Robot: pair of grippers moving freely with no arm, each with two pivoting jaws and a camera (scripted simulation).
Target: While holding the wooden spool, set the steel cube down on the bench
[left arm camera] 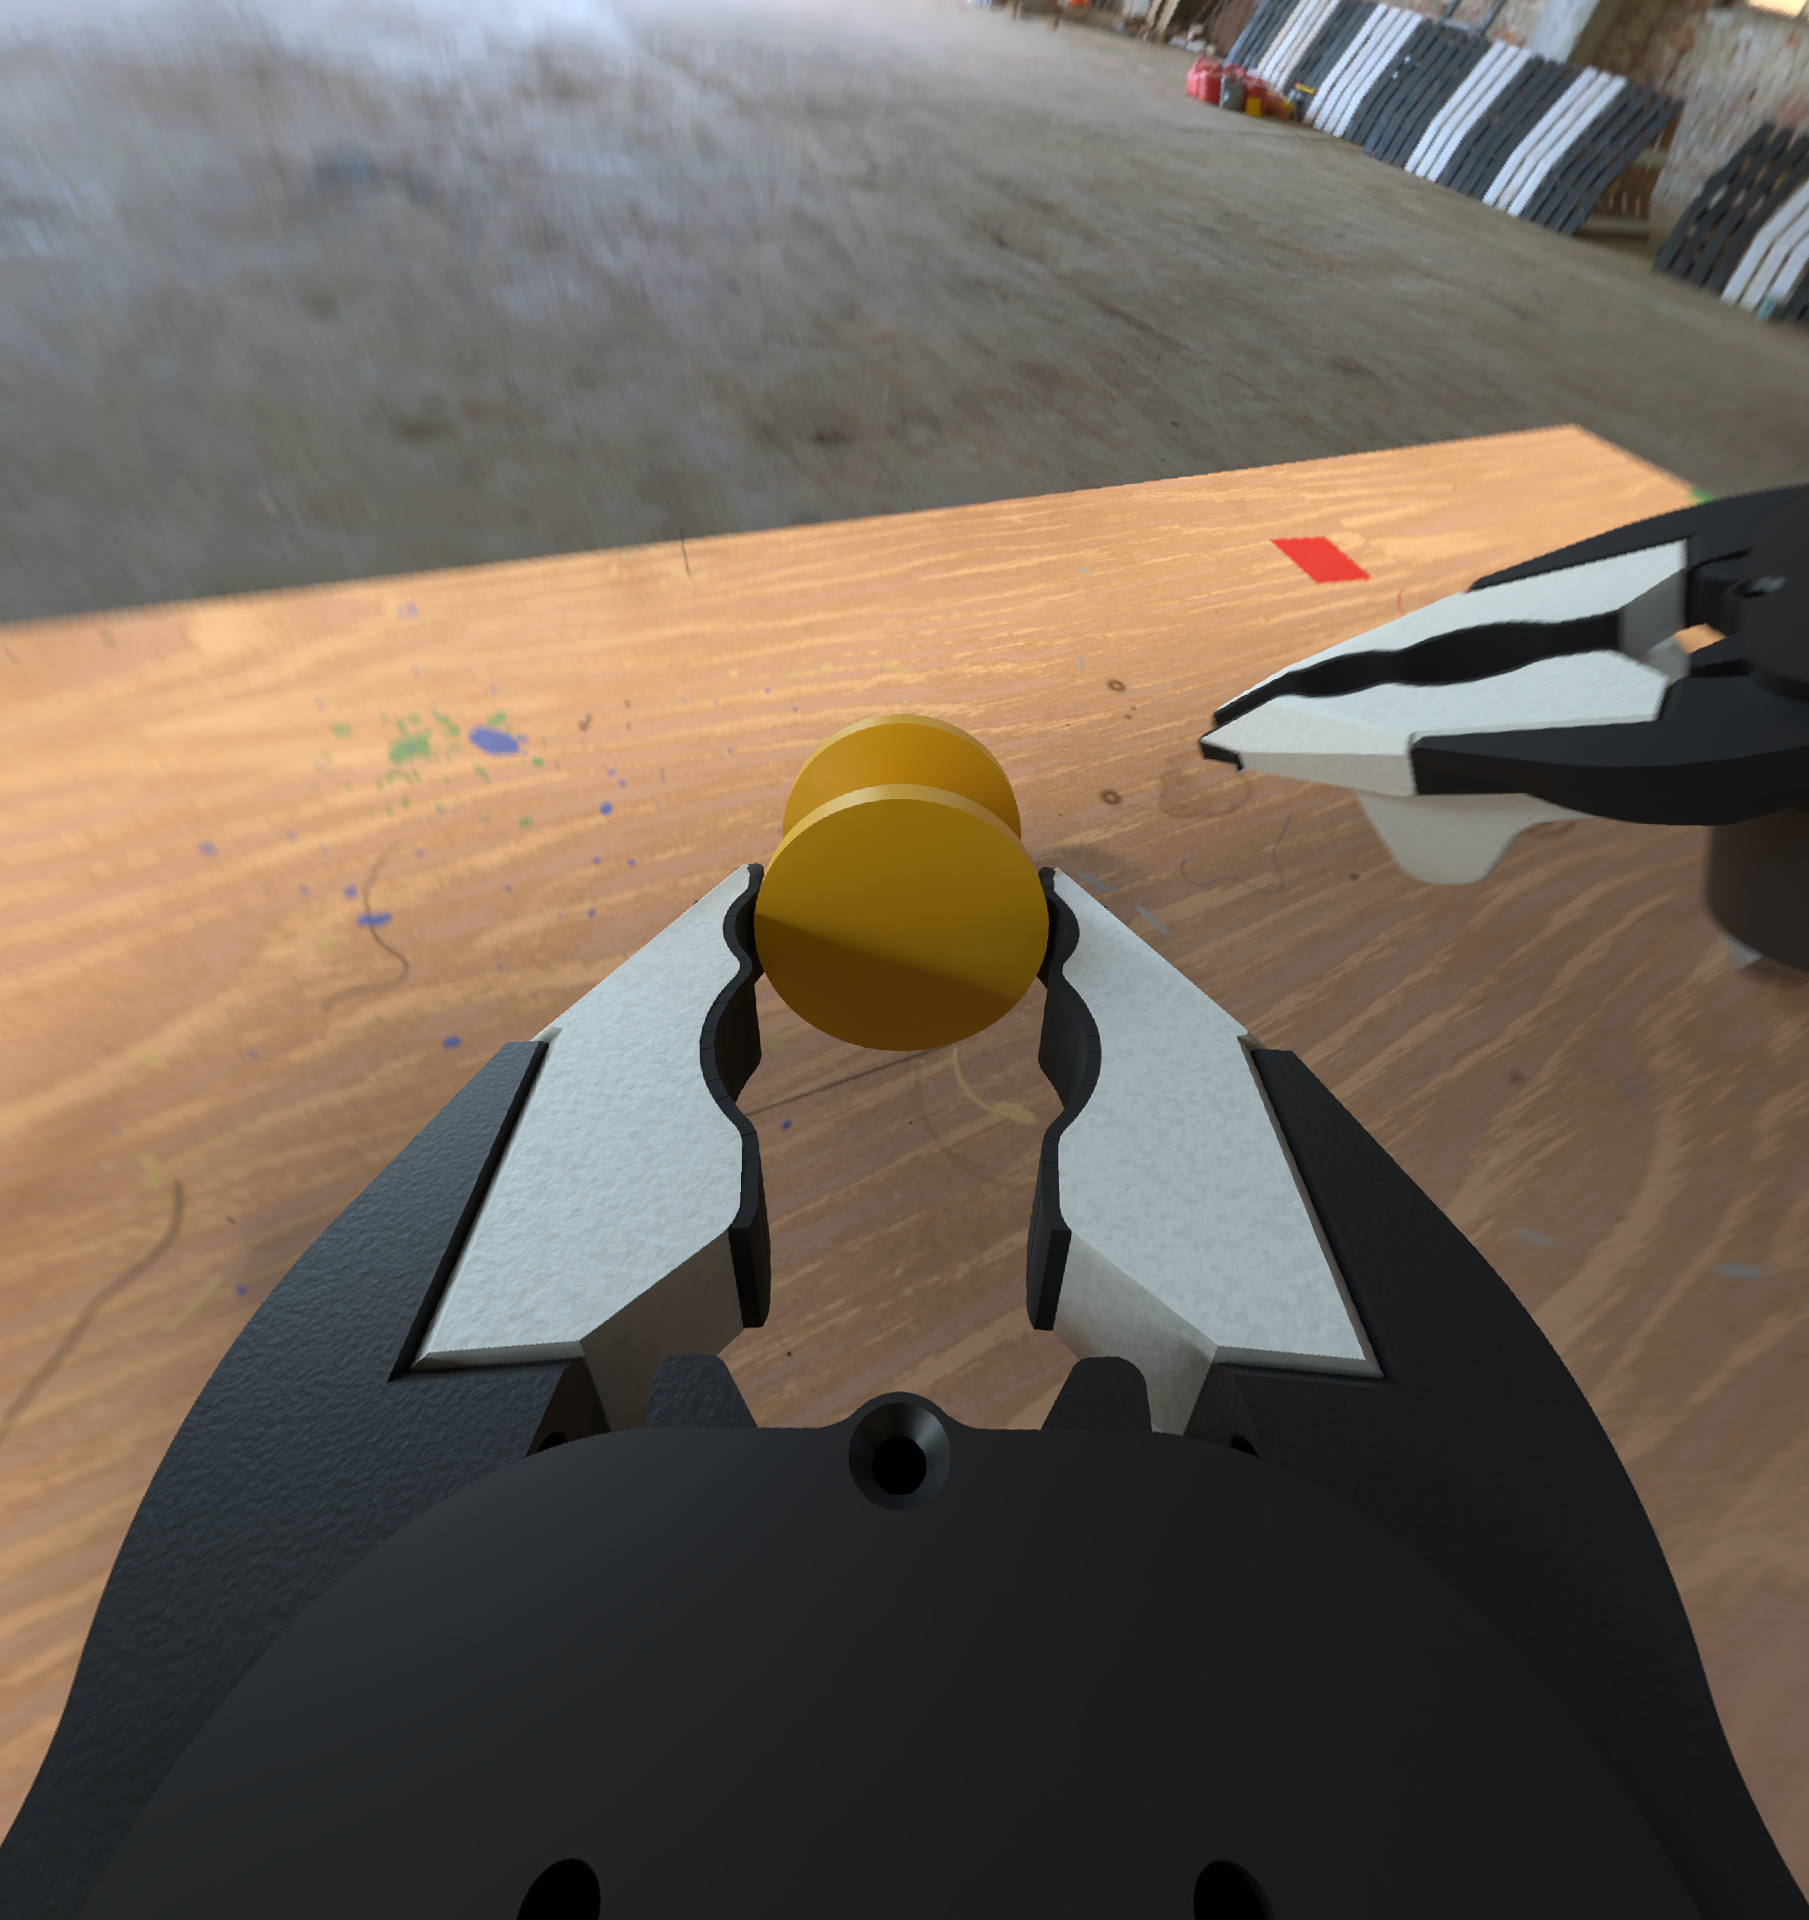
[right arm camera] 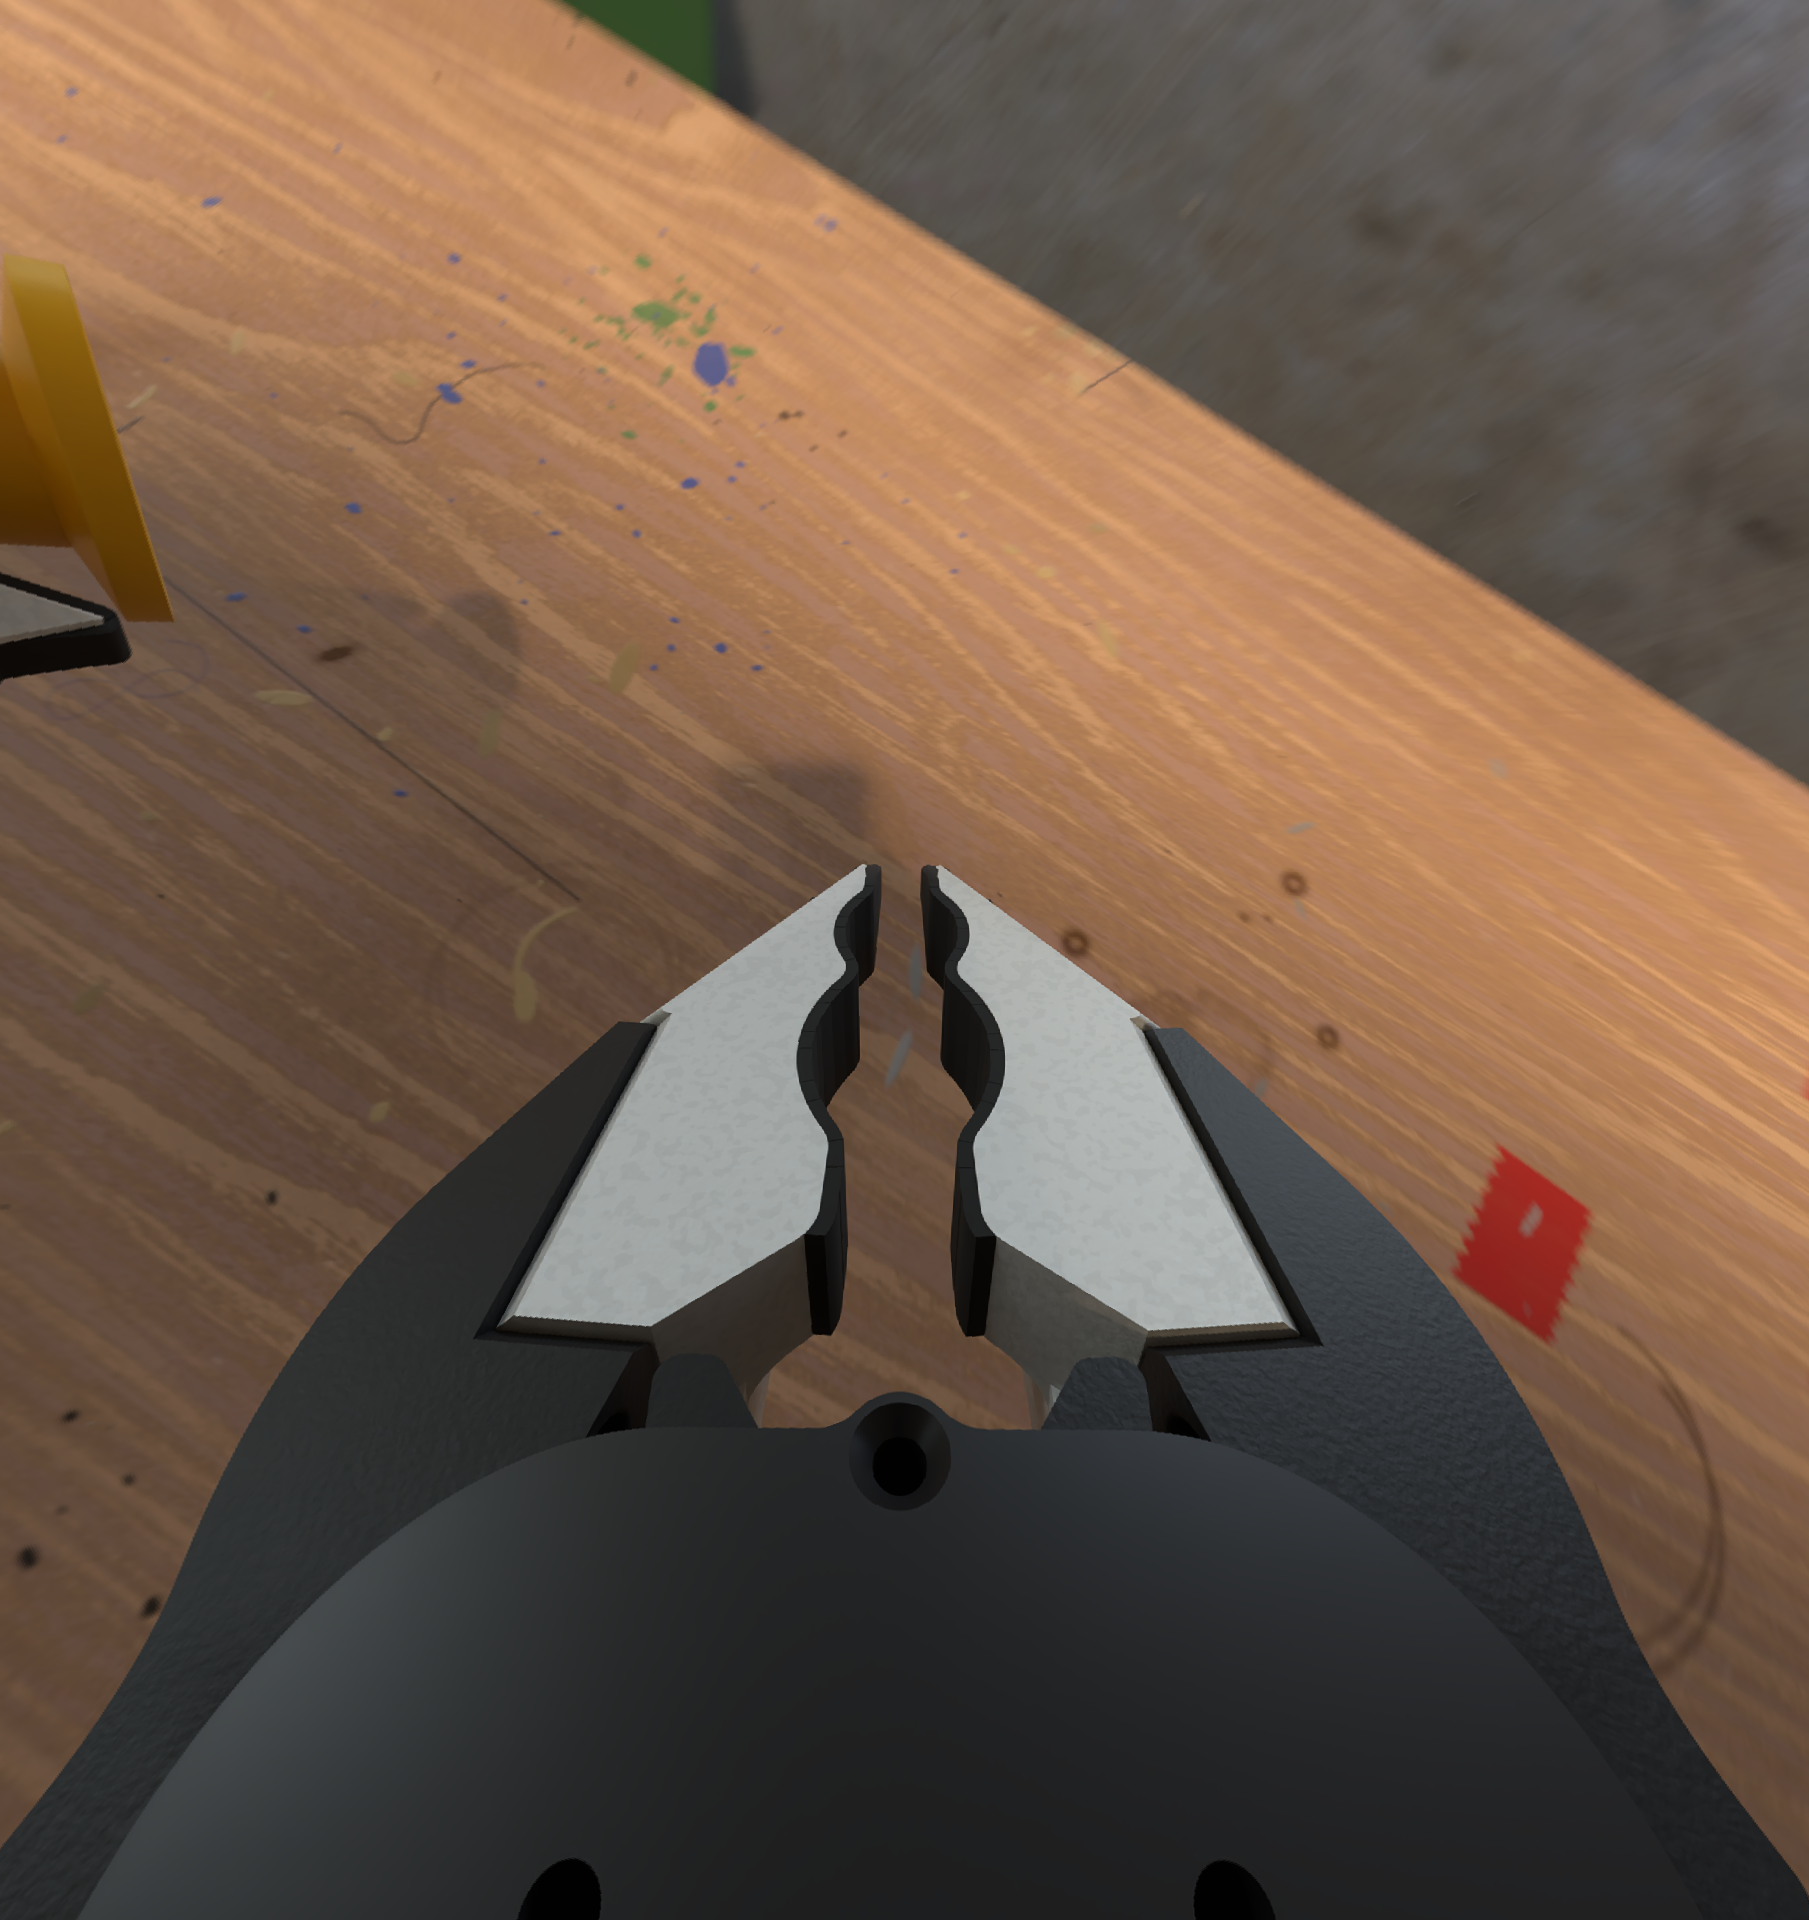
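My left gripper [left arm camera: 900, 883] is shut on the wooden spool [left arm camera: 900, 925], a yellow spool with two round flanges, and holds it just above the wooden bench [left arm camera: 360, 1039]. The spool [right arm camera: 38, 436] also shows at the left edge of the right wrist view, with one left fingertip [right arm camera: 27, 623] under it. My right gripper [right arm camera: 900, 873] has its jaws nearly together with nothing between them. It hovers over the bench [right arm camera: 1087, 623], to the right of the spool [left arm camera: 1222, 732]. No steel cube shows in either view.
Red patches mark the bench [left arm camera: 1321, 559] [right arm camera: 1523, 1242]. Paint splatters [left arm camera: 443, 738] dot the wood. The bench's far edge drops to a grey floor [left arm camera: 671, 260]. Striped panels [left arm camera: 1451, 104] lean against a far wall. A green object [right arm camera: 651, 31] sits past the bench edge.
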